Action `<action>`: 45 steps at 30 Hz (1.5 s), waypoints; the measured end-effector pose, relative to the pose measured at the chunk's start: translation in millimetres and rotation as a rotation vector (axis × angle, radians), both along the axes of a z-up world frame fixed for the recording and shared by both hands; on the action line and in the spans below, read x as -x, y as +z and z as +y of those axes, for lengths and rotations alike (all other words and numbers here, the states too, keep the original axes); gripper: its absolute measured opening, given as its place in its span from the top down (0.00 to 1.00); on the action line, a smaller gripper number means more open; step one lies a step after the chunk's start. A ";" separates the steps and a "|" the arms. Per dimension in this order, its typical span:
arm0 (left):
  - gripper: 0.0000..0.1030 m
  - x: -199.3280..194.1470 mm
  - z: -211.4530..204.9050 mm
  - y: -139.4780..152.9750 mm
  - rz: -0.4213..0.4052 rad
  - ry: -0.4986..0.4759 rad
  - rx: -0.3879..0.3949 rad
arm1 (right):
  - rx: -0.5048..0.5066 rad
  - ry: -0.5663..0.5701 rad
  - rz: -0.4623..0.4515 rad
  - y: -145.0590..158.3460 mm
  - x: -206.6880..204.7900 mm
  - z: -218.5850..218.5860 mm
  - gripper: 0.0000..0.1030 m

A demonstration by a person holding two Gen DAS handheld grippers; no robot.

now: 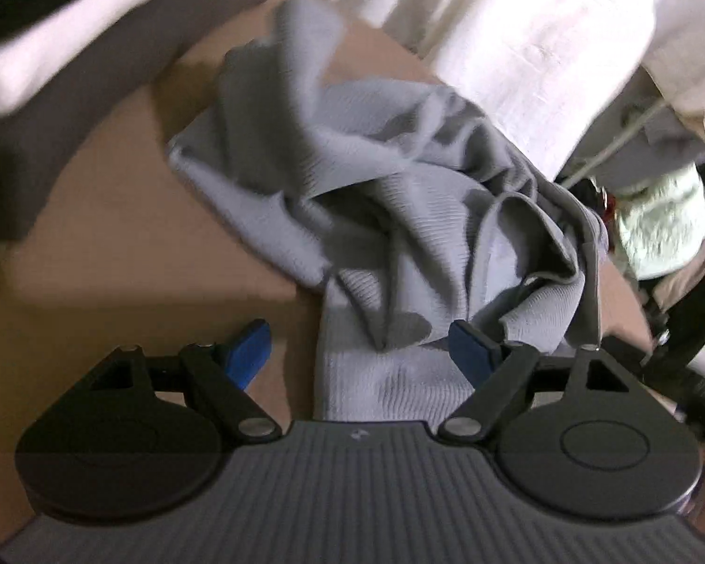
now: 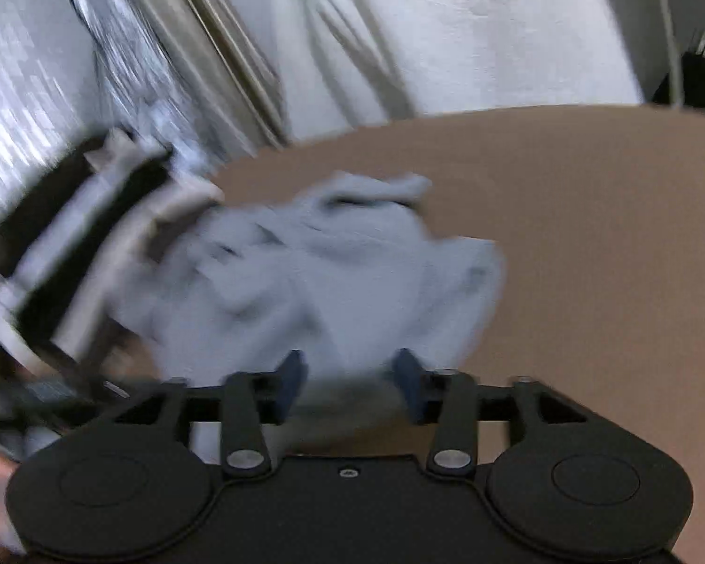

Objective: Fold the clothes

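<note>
**Two open claws over a crumpled grey garment**

The left gripper (image 1: pixel 359 352) has its blue-padded fingers spread wide. A strip of the grey knit garment (image 1: pixel 380 216) runs between them without touching either pad; the right-hand pad sits just beside a fold, the left-hand pad over bare surface. From this claw the cloth stretches away and slightly to the left, its long axis running from the jaws toward the far edge of the brown table (image 1: pixel 117 244), bunched into deep folds in the middle. Beyond the table hangs pale white fabric (image 1: pixel 531 47).

The right gripper (image 2: pixel 350 383) is also spread, nothing pinched. The garment (image 2: pixel 305 272) lies directly ahead of its fingers in a blurred heap, reaching left toward the other tool (image 2: pixel 84 254). Bare table (image 2: pixel 587 244) extends to the right of the claw.
</note>
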State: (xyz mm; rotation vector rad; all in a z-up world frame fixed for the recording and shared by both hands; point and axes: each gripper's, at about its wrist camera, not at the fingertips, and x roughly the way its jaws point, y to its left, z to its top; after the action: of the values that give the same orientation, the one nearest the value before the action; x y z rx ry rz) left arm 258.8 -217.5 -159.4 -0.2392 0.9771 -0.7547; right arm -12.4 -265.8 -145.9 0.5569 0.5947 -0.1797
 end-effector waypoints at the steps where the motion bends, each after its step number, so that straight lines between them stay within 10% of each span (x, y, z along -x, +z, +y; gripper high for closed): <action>1: 0.20 2.0 -3.3 -0.8 -0.047 -0.016 -0.033 | -0.036 0.006 -0.034 -3.9 -7.4 2.6 0.32; 7: 0.21 14.2 -4.2 7.6 -0.129 -0.021 -0.112 | 0.125 -0.034 0.067 -17.9 -41.4 10.2 0.33; 18: 0.22 24.5 -3.1 -7.8 -0.305 -0.010 -0.245 | 0.231 -0.134 0.095 -17.4 -30.9 -10.9 0.94; 24: 0.27 6.6 24.9 -7.3 -0.222 0.025 -0.137 | 0.366 -0.211 0.103 13.2 -24.2 -24.7 0.96; 32: 0.27 19.7 38.2 19.8 -0.310 0.024 -0.033 | 0.741 -0.416 0.127 94.4 -2.7 -74.8 0.98; 37: 0.27 12.9 37.0 10.3 -0.227 0.016 0.018 | 0.847 -0.492 0.344 86.8 -26.7 -136.7 0.97; 43: 0.27 6.3 30.1 -1.8 -0.126 -0.019 0.070 | 0.660 -0.449 0.459 44.0 -25.9 -152.2 0.92; 45: 0.23 7.6 25.2 -2.4 -0.139 -0.037 0.049 | 0.704 -0.442 0.525 29.3 -22.4 -145.7 0.61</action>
State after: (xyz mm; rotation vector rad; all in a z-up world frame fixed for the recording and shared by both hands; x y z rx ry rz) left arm 251.2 -192.3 -161.8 -0.2090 0.8336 -0.8187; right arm 10.0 -411.4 -116.6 -0.0671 0.8517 -0.9346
